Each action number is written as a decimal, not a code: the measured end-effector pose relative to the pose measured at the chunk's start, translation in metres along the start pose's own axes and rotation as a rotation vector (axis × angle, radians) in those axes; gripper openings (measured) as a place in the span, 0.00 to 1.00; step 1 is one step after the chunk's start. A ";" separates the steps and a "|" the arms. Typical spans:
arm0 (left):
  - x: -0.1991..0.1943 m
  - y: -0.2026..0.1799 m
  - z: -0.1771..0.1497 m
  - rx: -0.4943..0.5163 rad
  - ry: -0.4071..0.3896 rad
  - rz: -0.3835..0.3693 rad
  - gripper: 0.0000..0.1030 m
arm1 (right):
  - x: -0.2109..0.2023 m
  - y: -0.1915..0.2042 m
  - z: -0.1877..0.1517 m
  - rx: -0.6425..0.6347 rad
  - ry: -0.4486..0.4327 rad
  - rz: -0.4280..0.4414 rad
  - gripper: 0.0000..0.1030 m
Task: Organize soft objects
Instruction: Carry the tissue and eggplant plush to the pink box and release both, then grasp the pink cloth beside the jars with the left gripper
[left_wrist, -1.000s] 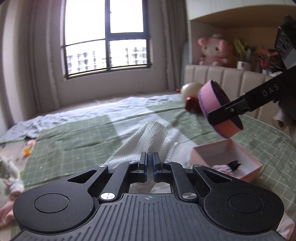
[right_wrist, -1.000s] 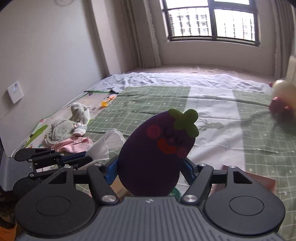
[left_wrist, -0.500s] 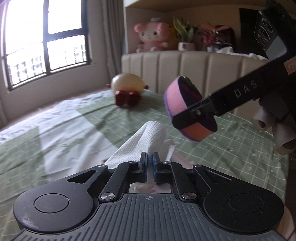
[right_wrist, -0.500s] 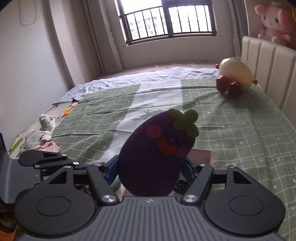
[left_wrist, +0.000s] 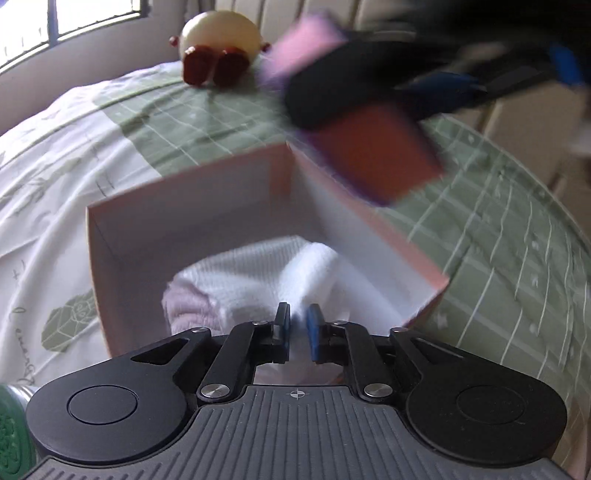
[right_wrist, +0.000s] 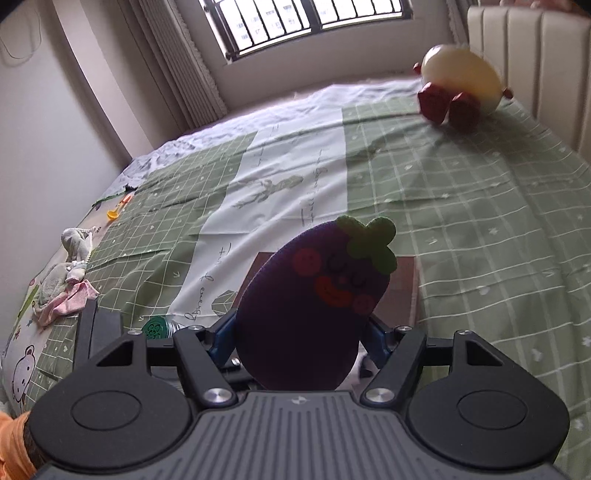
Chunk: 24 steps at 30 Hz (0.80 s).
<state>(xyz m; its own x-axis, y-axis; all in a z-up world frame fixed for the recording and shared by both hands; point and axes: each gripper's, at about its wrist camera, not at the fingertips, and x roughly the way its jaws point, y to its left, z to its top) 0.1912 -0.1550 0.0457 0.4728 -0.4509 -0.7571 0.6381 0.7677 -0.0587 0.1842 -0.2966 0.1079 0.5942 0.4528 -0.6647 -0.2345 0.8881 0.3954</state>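
The left gripper (left_wrist: 297, 328) is over the pink box (left_wrist: 192, 206), its jaws opening around the white cloth (left_wrist: 258, 273). The right gripper (right_wrist: 295, 339) pinches the eggplant sponge (right_wrist: 310, 310) above the bed (right_wrist: 461, 221)

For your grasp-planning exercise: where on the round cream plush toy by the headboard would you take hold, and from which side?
Grip the cream plush toy across its round body, coming from above. It sits upright on the green bedspread with its red feet toward the camera and the headboard close behind, so the top looks clearest; the soft body should squash.
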 end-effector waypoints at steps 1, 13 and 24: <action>-0.001 0.001 -0.004 0.014 -0.016 0.027 0.16 | 0.016 0.000 0.001 0.010 0.030 0.003 0.67; -0.071 0.022 -0.044 -0.042 -0.177 0.067 0.15 | 0.126 0.005 -0.012 -0.029 0.205 -0.212 0.66; -0.168 0.029 -0.141 -0.128 -0.231 0.180 0.15 | 0.065 0.023 -0.009 -0.020 0.133 -0.101 0.67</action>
<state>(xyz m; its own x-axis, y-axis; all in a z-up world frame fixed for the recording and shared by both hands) 0.0446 0.0072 0.0795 0.7058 -0.3831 -0.5958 0.4570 0.8890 -0.0303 0.2100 -0.2462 0.0681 0.5087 0.3664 -0.7791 -0.1950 0.9305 0.3102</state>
